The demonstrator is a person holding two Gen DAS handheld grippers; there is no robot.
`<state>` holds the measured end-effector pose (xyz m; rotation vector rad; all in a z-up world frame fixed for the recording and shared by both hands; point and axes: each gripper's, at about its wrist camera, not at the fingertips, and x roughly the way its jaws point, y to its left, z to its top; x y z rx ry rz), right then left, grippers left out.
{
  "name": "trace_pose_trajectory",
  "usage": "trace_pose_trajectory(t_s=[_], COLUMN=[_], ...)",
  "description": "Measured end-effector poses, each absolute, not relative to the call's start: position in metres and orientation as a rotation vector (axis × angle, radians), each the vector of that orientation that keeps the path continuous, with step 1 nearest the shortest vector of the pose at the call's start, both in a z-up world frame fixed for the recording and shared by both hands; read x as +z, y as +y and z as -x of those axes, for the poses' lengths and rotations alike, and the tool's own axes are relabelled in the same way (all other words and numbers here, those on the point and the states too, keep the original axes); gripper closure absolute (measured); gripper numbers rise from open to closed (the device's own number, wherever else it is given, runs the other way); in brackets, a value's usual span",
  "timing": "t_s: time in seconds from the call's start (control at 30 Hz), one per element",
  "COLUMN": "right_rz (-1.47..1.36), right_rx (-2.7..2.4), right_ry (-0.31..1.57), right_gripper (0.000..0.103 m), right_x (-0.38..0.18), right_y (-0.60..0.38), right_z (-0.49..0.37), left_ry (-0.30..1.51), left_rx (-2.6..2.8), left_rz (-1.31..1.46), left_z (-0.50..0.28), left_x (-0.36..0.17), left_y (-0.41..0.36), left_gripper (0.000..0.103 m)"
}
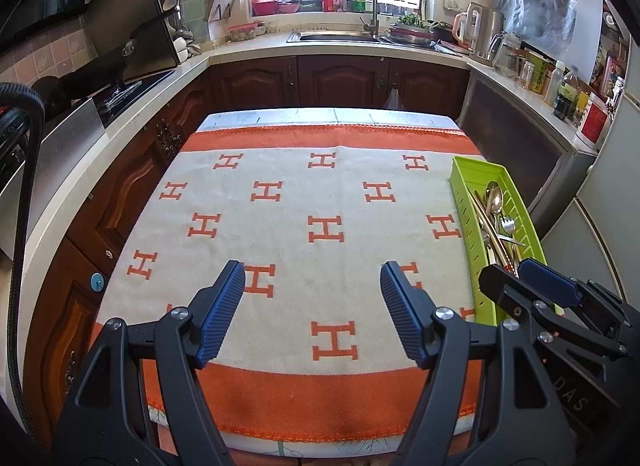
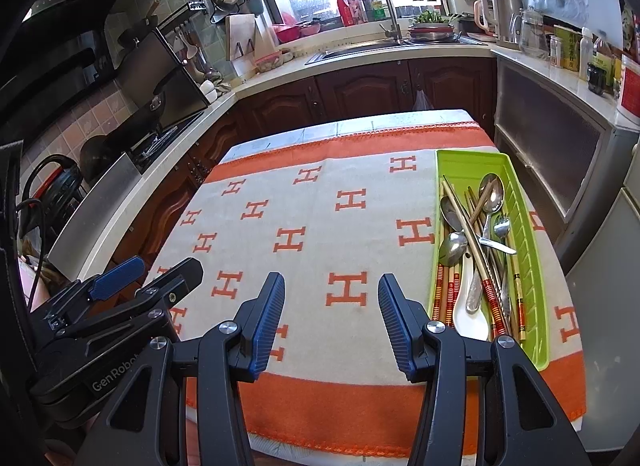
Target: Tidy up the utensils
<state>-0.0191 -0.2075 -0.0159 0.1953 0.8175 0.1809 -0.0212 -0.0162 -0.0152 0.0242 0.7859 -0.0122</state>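
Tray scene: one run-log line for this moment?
left gripper: open, empty | right gripper: open, empty | utensils: piled in green tray | cloth: bare

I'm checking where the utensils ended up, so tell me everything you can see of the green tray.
The green tray is a long, narrow, lime-green bin, plastic by its look, with low ribbed walls and a flared rim. It lies flat along the right edge of the orange-and-cream cloth. Inside is a loose pile: metal spoons, a fork, a white ceramic spoon and several chopsticks. Neither gripper touches it.
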Motion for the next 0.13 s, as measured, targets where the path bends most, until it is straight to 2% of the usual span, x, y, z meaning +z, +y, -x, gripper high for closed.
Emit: trace_pose_trajectory(t_s=[0.13], right_rz=[-0.192], right_rx=[0.182], right_ry=[0.824], right_gripper=[0.054], right_x=[-0.0155], right_y=[-0.206], right_z=[0.0174], left_ry=[0.786], left_rx=[-0.014], left_rz=[-0.024], left_z=[0.0197], left_x=[-0.0141], left_y=[-0.0154], left_gripper=[0.035])
